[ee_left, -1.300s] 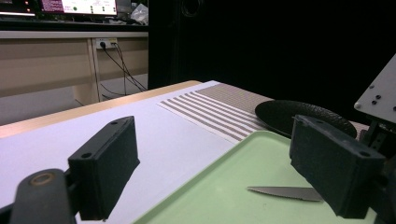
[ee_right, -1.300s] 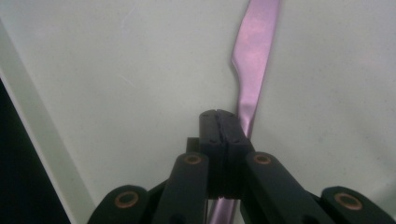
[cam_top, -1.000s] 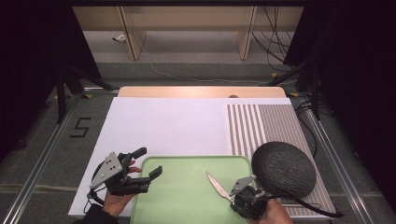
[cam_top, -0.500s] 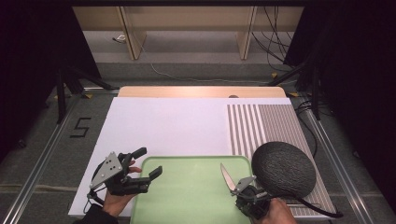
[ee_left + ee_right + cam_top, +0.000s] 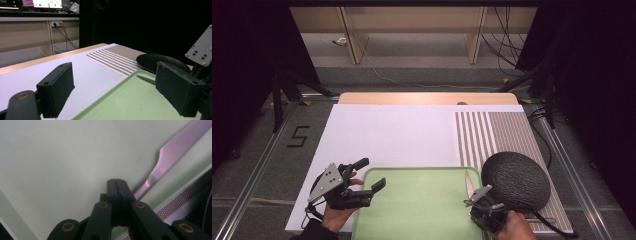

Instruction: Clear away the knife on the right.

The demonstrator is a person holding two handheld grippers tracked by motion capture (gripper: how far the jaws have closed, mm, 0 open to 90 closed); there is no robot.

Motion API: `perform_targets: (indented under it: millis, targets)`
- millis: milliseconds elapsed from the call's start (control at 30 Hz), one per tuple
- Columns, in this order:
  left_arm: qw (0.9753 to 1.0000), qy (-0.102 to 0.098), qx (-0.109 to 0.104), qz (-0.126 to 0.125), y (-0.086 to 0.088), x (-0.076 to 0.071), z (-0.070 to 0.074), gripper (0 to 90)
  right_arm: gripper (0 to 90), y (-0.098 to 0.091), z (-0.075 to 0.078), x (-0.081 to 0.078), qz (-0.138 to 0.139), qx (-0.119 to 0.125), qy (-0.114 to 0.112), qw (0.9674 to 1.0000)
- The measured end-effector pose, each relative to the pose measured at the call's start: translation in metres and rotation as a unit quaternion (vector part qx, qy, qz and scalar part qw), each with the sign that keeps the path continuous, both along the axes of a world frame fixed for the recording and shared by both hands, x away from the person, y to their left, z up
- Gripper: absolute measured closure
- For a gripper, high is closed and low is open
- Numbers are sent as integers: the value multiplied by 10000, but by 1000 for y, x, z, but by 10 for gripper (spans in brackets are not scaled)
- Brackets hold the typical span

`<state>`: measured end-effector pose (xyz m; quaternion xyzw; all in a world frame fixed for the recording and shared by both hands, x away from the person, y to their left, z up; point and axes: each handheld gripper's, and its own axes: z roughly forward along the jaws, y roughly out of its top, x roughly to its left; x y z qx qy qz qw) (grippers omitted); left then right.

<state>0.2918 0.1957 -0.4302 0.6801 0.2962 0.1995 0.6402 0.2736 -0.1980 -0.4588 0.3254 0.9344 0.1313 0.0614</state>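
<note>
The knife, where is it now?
In the high view the knife lies along the right edge of the green tray, just left of the dark round hat, ahead of the right tool.

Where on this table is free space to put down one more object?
The white mat is bare from the tray's far rim to the wooden edge. The striped mat is free beyond the dark bowl. The tray's right side, with the knife, is crowded.

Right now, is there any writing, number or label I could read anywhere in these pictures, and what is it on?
"5": a dark numeral marked on the grey floor left of the table.
Lit screens at the top of the left gripper view carry text, too small and blurred to read.
Nothing readable on the green tray or the knife.
</note>
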Motion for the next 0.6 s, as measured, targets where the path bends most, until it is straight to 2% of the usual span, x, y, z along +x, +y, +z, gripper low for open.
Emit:
perform_targets:
  millis: [133, 333, 433, 500, 533, 567, 600]
  targets:
    - [10000, 8, -6, -2, 0, 0, 0, 150, 900, -10, 0, 3, -102, 208, 143, 9996]
    - [10000, 6, -8, 0, 0, 0, 0, 150, 900, -9, 0, 2, -94, 175, 166, 9997]
    - [10000, 5, -6, -2, 0, 0, 0, 150, 848, -10, 0, 3, -108, 260, 201, 9994]
    - [10000, -6, -7, -1, 0, 0, 0, 150, 803, -13, 3, 3, -216, 467, 168, 9985]
    - [10000, 0, -4, -5, 0, 0, 0, 150, 760, -17, 8, 3, -253, 781, 44, 9966]
    - [10000, 4, -1, -6, 0, 0, 0, 150, 737, -18, 10, 4, -290, 922, -5, 9953]
    - [10000, 3, -4, -4, 0, 0, 0, 150, 737, -18, 10, 4, -290, 922, -5, 9953]
